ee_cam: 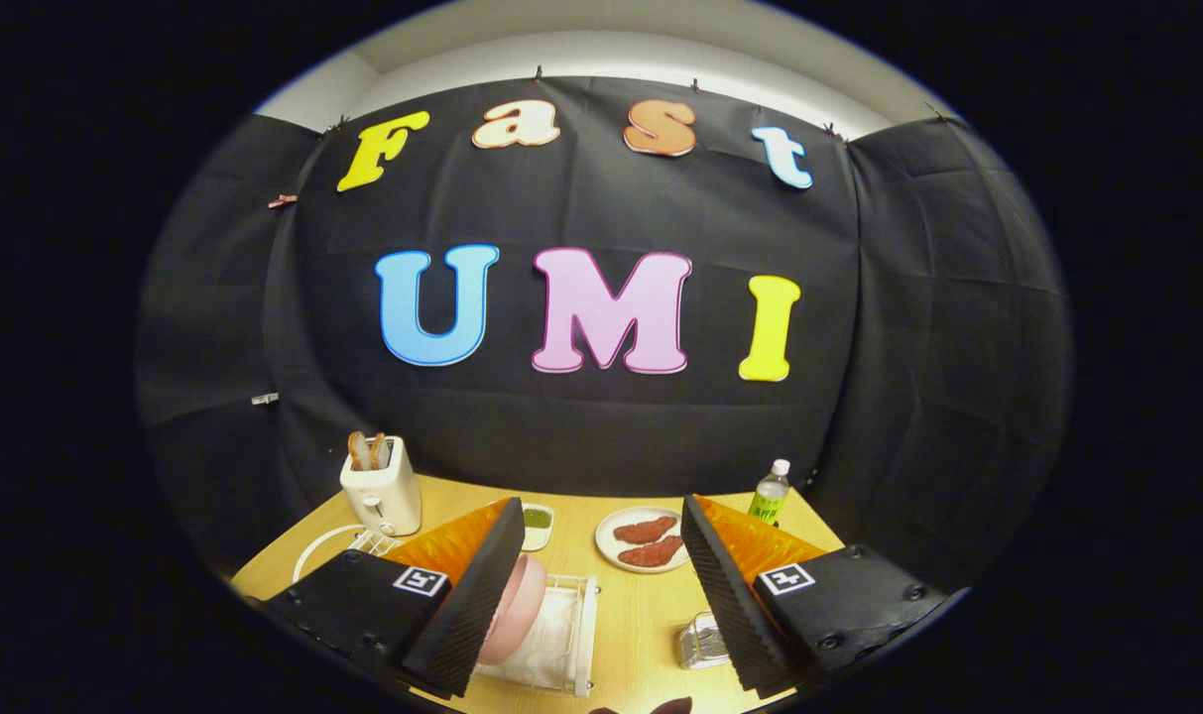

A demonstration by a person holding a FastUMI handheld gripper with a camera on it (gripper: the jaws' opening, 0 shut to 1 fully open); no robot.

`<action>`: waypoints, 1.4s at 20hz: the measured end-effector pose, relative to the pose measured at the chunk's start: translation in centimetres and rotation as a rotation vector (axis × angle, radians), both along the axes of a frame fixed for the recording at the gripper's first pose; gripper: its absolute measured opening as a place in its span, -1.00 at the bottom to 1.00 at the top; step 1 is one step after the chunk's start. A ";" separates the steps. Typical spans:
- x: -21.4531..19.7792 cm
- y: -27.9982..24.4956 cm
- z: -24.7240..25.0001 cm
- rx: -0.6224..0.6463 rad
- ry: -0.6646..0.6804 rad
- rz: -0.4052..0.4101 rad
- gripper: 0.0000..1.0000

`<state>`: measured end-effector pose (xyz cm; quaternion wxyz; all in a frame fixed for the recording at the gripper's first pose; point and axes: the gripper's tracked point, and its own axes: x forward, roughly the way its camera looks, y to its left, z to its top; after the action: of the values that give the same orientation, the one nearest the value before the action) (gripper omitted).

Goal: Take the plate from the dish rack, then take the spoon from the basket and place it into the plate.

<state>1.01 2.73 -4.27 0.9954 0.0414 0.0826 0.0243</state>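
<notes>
While the gripper (596,605) hangs above the light wooden desk (641,615), its two fingers stand wide apart with nothing held between them. A pink round plate (515,607) stands on edge in a white wire dish rack (561,635), which sits on the desk just beside the left finger; that finger covers part of the plate's near side. Whether the finger touches the plate cannot be told from this angle.

Beyond the fingers, a white oval dish (645,540) lies on the desk and holds two reddish-brown pieces of food. To the left of that dish, a small white bowl with green contents (538,524) peeks out past the left finger's tip. A white toaster (384,487) with two brown slices in its slots stands farther left, near the desk's back edge. A white wire basket (368,541) with a curved rim lies in front of the toaster, largely hidden behind the left finger; the spoon cannot be made out there. A clear plastic bottle with a white cap and a green label (771,493) stands at the desk's far right corner. Close to the right finger's inner side sits a small clear glass container (701,640).
</notes>
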 end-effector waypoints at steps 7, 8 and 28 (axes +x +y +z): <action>1.2 4.8 -7.1 0.107 0.316 0.050 0.96; 1.5 5.5 -8.1 0.117 0.356 0.053 0.98; 4.1 8.4 -20.5 0.070 0.711 -0.131 -0.39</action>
<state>5.09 11.12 -24.76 0.9019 0.0864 0.4199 -0.0525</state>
